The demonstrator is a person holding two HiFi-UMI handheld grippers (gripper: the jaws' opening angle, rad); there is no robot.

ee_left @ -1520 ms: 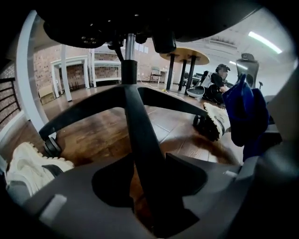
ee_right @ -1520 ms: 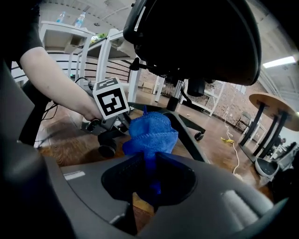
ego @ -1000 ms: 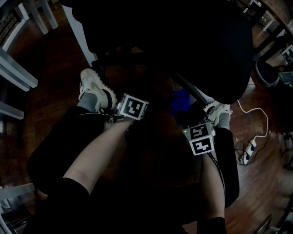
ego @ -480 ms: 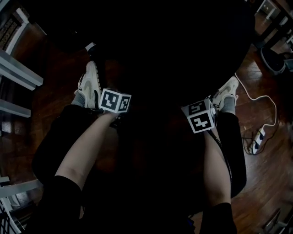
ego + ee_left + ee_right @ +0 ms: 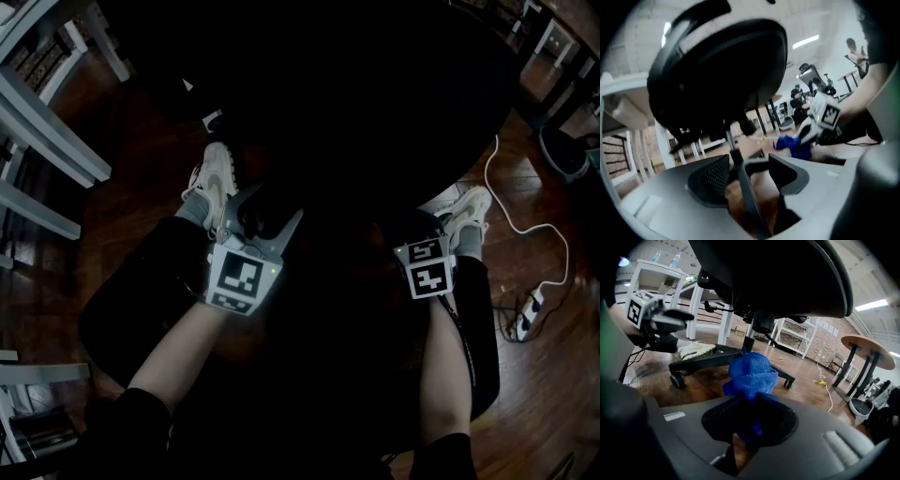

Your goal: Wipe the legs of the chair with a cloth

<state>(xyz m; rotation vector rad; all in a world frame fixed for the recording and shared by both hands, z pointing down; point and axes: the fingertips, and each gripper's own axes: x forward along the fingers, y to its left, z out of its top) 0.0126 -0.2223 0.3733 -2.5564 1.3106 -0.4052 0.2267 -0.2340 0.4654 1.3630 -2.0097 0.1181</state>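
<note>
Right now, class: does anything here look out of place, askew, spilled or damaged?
Only a white cable trailing loose across the wood floor to a power strip beside the chair; nothing looks spilled or broken.

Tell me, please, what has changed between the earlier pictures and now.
The left hand-held gripper rose from under the chair and tilted up; its jaws have just been opening and grip nothing. The right hand-held gripper stayed about where it was, shut on the cloth.
</note>
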